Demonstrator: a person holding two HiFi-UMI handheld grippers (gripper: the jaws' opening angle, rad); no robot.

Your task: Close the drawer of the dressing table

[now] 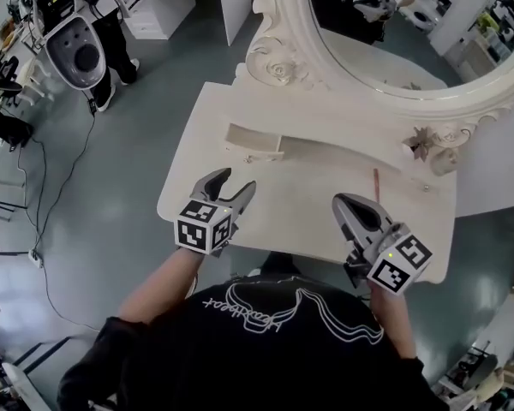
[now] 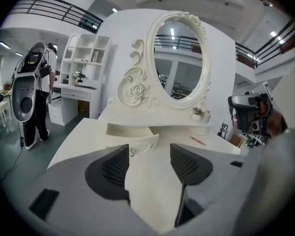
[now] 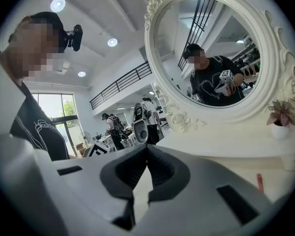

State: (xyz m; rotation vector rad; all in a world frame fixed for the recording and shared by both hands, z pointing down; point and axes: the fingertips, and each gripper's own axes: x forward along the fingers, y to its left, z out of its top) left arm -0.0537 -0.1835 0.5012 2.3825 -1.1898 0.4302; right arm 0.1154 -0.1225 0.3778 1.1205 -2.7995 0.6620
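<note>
The white dressing table carries an oval mirror in a carved frame. A small white drawer stands pulled out from the low shelf under the mirror, left of centre. In the left gripper view the drawer lies straight ahead, with its knobs on the front panel. My left gripper hovers over the tabletop a short way in front of it, open and empty. My right gripper hangs over the table's right half, shut with nothing in it.
A thin pink pen lies on the tabletop right of centre. A small flower pot sits under the mirror's right side. A white robot and a person stand on the floor at the far left, with cables nearby.
</note>
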